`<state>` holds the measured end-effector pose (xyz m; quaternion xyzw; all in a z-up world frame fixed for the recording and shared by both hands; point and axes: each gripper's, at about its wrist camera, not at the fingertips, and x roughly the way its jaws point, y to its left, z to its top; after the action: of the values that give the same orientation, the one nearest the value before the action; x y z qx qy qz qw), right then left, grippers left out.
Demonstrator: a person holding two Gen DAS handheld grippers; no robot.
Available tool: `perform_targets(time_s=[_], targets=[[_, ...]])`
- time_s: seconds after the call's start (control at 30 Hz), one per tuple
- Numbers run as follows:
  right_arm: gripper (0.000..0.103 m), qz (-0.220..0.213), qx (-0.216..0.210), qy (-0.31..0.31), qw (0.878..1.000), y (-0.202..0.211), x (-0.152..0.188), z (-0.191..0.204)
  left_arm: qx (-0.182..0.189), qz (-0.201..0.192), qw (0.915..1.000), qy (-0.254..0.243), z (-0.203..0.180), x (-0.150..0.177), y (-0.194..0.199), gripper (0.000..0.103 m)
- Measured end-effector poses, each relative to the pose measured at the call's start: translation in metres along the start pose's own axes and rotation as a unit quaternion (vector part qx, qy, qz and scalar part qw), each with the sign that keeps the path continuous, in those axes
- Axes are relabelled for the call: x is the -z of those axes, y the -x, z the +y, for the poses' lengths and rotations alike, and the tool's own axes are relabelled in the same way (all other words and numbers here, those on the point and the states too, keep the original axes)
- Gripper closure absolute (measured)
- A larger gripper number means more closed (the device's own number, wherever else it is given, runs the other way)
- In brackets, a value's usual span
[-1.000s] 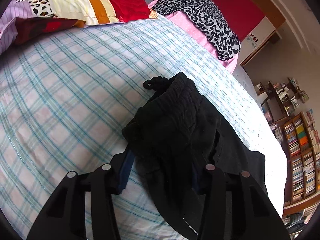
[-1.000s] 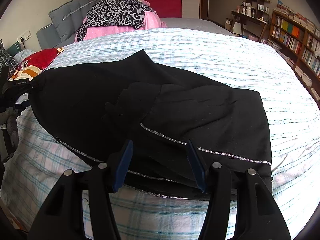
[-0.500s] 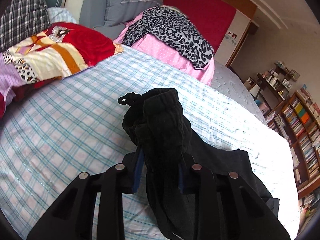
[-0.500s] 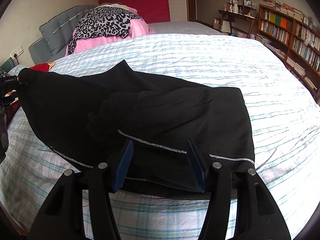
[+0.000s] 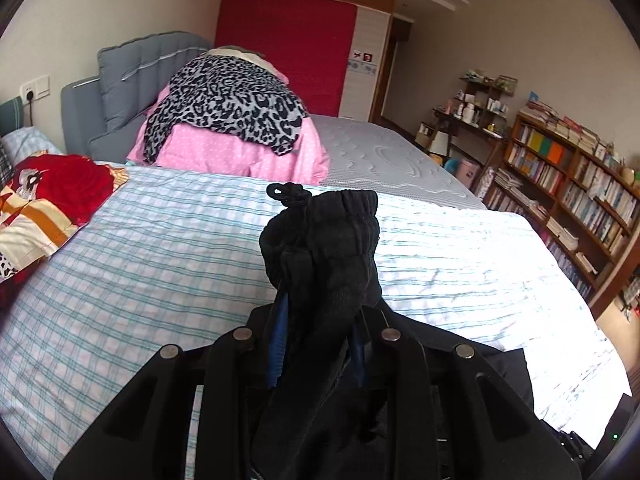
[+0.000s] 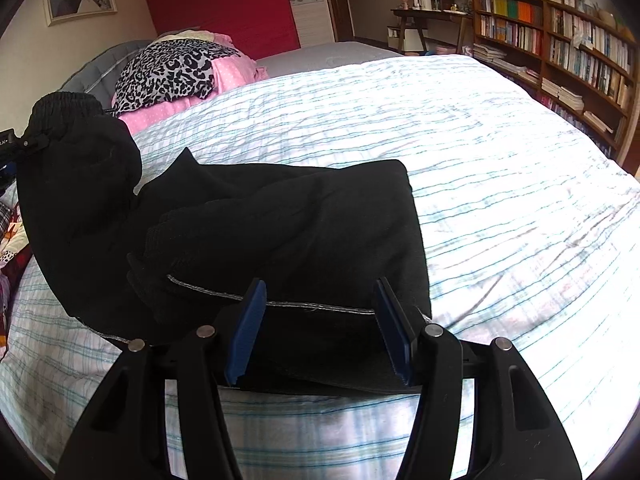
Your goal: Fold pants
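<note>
Black pants [image 6: 280, 224] lie partly folded on the checked bed sheet [image 6: 500, 184]. My left gripper [image 5: 318, 320] is shut on the bunched elastic waistband [image 5: 324, 240] and holds it up above the bed, drawstring knot at its top. In the right wrist view the raised waistband [image 6: 76, 148] hangs at the far left. My right gripper [image 6: 320, 312] is open, its blue pads either side of the silver-striped edge [image 6: 316, 306] of the folded legs, just above the cloth.
A pink bundle with a leopard-print cloth [image 5: 228, 112] and a grey headboard cushion [image 5: 132, 76] sit at the head of the bed. A red patterned quilt [image 5: 44, 196] lies left. Bookshelves [image 5: 568, 184] and a desk stand right of the bed.
My left gripper has closed on the waistband and lifted it up off the bed, tilting toward the room. The right gripper stayed open over the folded legs, moving slightly closer.
</note>
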<state>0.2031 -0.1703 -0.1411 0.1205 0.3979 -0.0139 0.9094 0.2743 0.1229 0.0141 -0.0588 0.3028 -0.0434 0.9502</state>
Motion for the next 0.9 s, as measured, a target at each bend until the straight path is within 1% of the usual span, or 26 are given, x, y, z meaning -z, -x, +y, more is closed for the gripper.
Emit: perform_targets(time_s=[0.13, 0.3, 0.4, 0.5, 0.6, 0.73, 0.77, 0.83, 0.9], targets=[[0.046, -0.002, 0.006, -0.017, 1.000, 0.005, 0.002, -0.021, 0.018, 0.009, 0.9991, -0.037, -0.050, 0.008, -0.009, 0.079], [0.046, 0.000, 0.010, -0.040, 0.999, 0.007, 0.002, -0.042, 0.040, 0.014, 0.9967, -0.069, -0.109, 0.025, -0.022, 0.080], [0.046, 0.000, 0.005, -0.058, 0.998, 0.010, 0.000, -0.054, 0.054, 0.019, 0.9940, -0.094, -0.142, 0.039, -0.029, 0.080], [0.046, 0.003, 0.000, -0.074, 0.997, 0.012, -0.002, -0.065, 0.055, 0.020, 0.9901, -0.127, -0.170, 0.055, -0.037, 0.080], [0.046, 0.012, -0.013, -0.092, 0.996, 0.010, -0.004, -0.075, 0.059, 0.027, 0.9854, -0.157, -0.192, 0.070, -0.044, 0.080], [0.046, 0.016, -0.011, -0.105, 0.994, 0.009, -0.006, -0.089, 0.067, 0.047, 0.9780, -0.192, -0.208, 0.092, -0.051, 0.079], [0.046, 0.015, -0.010, -0.106, 0.994, 0.009, -0.009, -0.090, 0.065, 0.047, 0.9763, -0.201, -0.211, 0.096, -0.052, 0.079], [0.046, 0.015, -0.015, -0.110, 0.994, 0.009, -0.012, -0.095, 0.062, 0.046, 0.9714, -0.225, -0.216, 0.107, -0.053, 0.079], [0.046, 0.016, -0.024, -0.117, 0.993, 0.008, -0.015, -0.098, 0.054, 0.046, 0.9646, -0.254, -0.224, 0.119, -0.056, 0.077]])
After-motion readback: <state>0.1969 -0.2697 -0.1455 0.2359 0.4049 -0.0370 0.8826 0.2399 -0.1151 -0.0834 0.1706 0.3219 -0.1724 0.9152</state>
